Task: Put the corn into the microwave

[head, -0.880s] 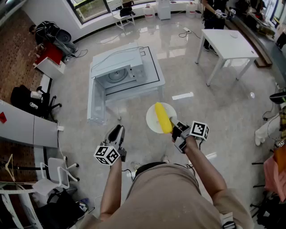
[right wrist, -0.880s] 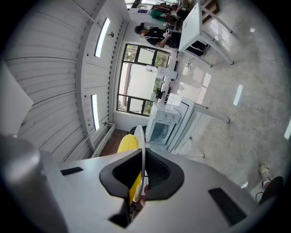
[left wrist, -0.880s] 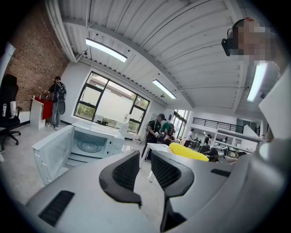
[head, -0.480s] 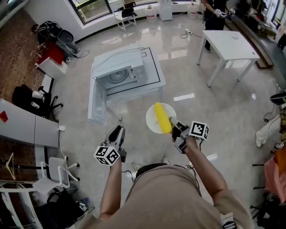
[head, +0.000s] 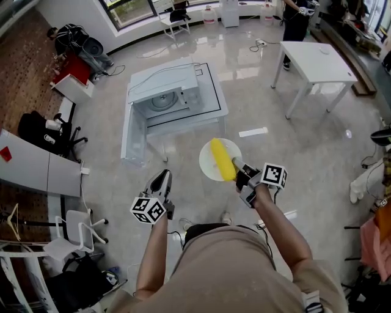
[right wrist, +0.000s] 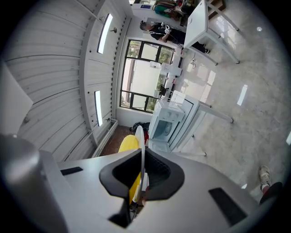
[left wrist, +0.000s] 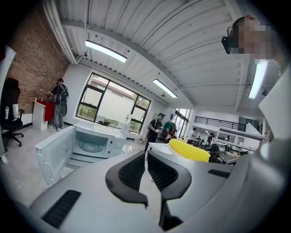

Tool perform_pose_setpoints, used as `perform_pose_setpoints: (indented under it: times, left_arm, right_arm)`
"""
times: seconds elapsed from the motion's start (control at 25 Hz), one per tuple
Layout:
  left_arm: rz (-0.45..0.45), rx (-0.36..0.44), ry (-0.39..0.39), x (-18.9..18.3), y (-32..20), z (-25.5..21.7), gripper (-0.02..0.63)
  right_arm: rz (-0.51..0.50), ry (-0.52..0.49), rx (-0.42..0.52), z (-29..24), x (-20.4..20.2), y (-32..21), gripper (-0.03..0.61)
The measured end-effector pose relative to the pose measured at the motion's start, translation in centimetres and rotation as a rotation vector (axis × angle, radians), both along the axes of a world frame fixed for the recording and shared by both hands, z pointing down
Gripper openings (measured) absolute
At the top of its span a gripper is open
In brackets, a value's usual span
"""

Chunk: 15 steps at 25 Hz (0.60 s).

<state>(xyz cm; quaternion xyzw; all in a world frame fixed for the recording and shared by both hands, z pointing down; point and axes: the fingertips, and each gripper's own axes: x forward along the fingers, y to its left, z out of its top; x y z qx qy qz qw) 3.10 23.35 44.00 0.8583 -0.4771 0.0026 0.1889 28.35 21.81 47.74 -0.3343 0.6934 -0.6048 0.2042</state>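
Observation:
A yellow corn cob (head: 223, 160) lies on a white plate (head: 208, 166). My right gripper (head: 242, 179) is shut on the plate's near rim and holds it above the floor. In the right gripper view the plate (right wrist: 139, 136) stands edge-on between the pads, with the corn (right wrist: 127, 144) to its left. My left gripper (head: 162, 178) is shut and empty, level with the plate and to its left. The white microwave (head: 162, 101) sits on a low white table ahead, and its door (head: 133, 136) is swung open to the left. The left gripper view shows the microwave (left wrist: 93, 145) and the corn (left wrist: 188, 151).
A white table (head: 314, 61) stands at the back right. Black office chairs (head: 43, 131) and a white chair (head: 79, 235) line the left side. People stand at the far wall (head: 296, 15). A white strip (head: 252, 132) lies on the glossy floor.
Both grippers keep their places and their grips. The head view has shifted only slightly.

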Motion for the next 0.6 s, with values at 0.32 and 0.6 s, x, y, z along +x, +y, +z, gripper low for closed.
perform_pose_setpoints:
  times: [0.32,0.6]
  left_arm:
    - [0.002,-0.013,0.011,-1.1,0.0,-0.1,0.005]
    - [0.027,-0.022,-0.007,-3.4,-1.2,-0.1,0.005]
  right_arm:
    - [-0.007,-0.004,-0.01,-0.1,-1.0,-0.3,0.021]
    - [0.001,-0.004,-0.01,-0.1,-3.4,-1.6,0.021]
